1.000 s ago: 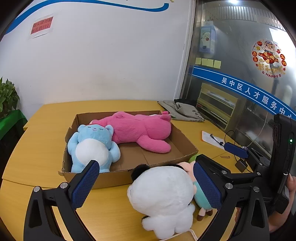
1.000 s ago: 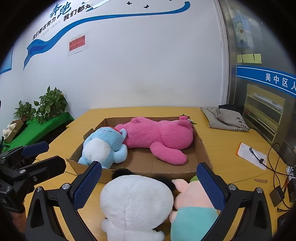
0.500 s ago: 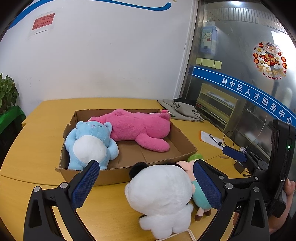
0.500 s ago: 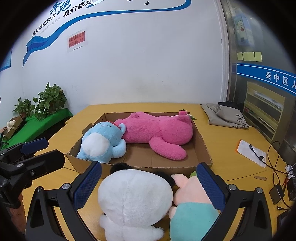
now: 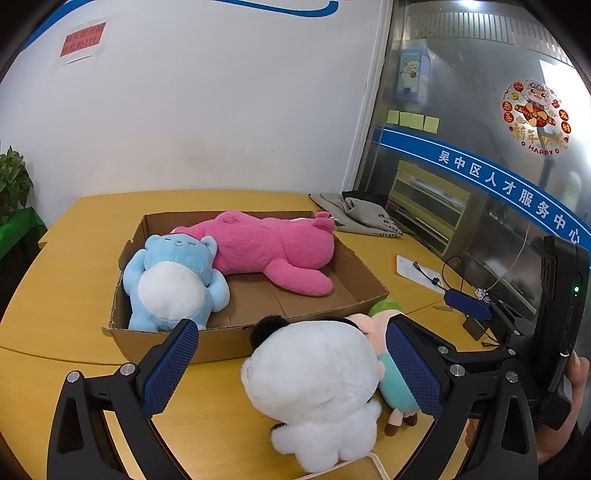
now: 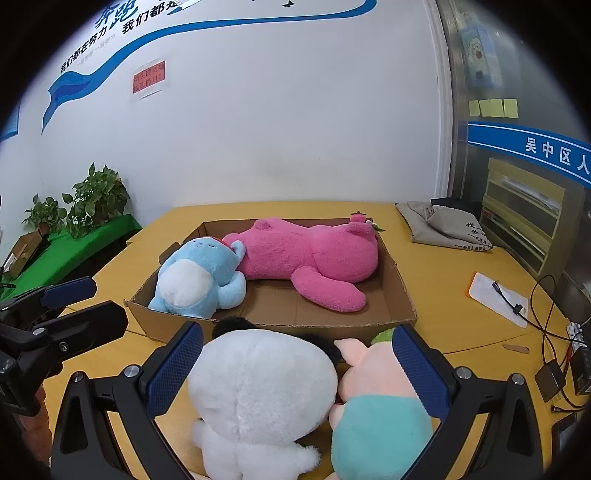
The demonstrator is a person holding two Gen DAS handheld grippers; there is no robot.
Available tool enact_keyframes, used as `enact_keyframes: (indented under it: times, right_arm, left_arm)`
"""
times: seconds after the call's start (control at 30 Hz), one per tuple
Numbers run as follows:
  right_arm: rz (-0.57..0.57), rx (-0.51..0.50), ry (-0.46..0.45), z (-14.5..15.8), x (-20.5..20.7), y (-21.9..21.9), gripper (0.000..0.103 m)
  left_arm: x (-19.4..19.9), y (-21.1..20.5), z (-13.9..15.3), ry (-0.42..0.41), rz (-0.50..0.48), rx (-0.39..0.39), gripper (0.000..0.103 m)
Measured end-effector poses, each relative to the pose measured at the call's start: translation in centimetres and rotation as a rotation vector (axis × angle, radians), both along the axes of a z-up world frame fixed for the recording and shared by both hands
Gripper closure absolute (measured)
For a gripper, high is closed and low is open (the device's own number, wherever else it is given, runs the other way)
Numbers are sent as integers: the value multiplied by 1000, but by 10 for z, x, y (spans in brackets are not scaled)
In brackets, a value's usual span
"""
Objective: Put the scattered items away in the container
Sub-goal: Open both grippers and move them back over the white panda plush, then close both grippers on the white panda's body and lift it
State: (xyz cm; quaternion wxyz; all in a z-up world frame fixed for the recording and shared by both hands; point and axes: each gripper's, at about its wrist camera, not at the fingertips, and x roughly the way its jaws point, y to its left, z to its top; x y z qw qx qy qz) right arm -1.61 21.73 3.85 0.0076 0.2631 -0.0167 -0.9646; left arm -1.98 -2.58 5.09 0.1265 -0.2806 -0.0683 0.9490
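Both tongs, left [image 5: 291, 363] and right [image 6: 297, 369], wide open, empty, straddling white plush [image 6: 258, 391] and pig plush [image 6: 376, 417] lower-centre on worktop [image 5: 74, 295] before box [image 6: 402, 295]; closing risks pinching both, dropping one.

- I see the yellow worktop [image 6: 436, 280] running back to a white wall.
- On that wall hangs a red notice [image 6: 149, 77], with a blue wave stripe [image 6: 207, 27] above it.
- At my far left, potted plants [image 6: 92, 199] stand on a green-covered ledge [image 6: 70, 247].
- A folded grey cloth bag [image 6: 445, 225] lies at the worktop's far right corner.
- Nearer, a white sheet [image 6: 496, 299] has a black cable [image 6: 532, 314] across it.
- Yellow sticky notes [image 6: 493, 108] cling to the glass partition, beside a round festive sticker [image 5: 535, 114].
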Motion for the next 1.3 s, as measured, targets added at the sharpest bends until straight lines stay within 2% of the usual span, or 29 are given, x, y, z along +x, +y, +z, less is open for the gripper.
enact_keyframes:
  times: [0.3,0.4,0.5,0.6,0.73,0.87,1.03,1.07,1.13,1.17,1.3]
  right_arm:
    - [-3,5,-19,-13,-1,1,1]
    - [22,2,-53,-30,-4,0,1]
    - [99,4,-108,-54,-6,-8,1]
    - [154,26,-146,-79,-7,-21,1]
    - [168,11,-181,-105,-13,-29,1]
    - [144,52,-157,-116,-17,-40,0]
    - [128,84,-160,-124,-22,-46,0]
    - [132,93,-159,-127,-22,-46,0]
    - [131,89,-163,-130,-22,-46,1]
    - [129,90,-160,-130,-21,-46,2]
    - [122,68,-145,-129,-20,-46,15]
  left_arm:
    - [-9,-1,-17,-41,-5,5,0]
    - [-16,-8,-31,-79,-8,31,0]
    - [-24,-15,-44,-108,-4,66,0]
    - [-36,-18,-57,-141,-34,99,0]
    - [-58,-12,-75,-180,-81,91,0]
    - [-83,-1,-100,-235,-137,68,0]
    - [-99,2,-117,-265,-211,160,0]
    - [-100,2,-119,-276,-222,168,2]
    - [-100,3,-121,-296,-261,203,15]
    - [-99,3,-121,-299,-272,212,19]
    - [-88,9,-113,-278,-288,161,32]
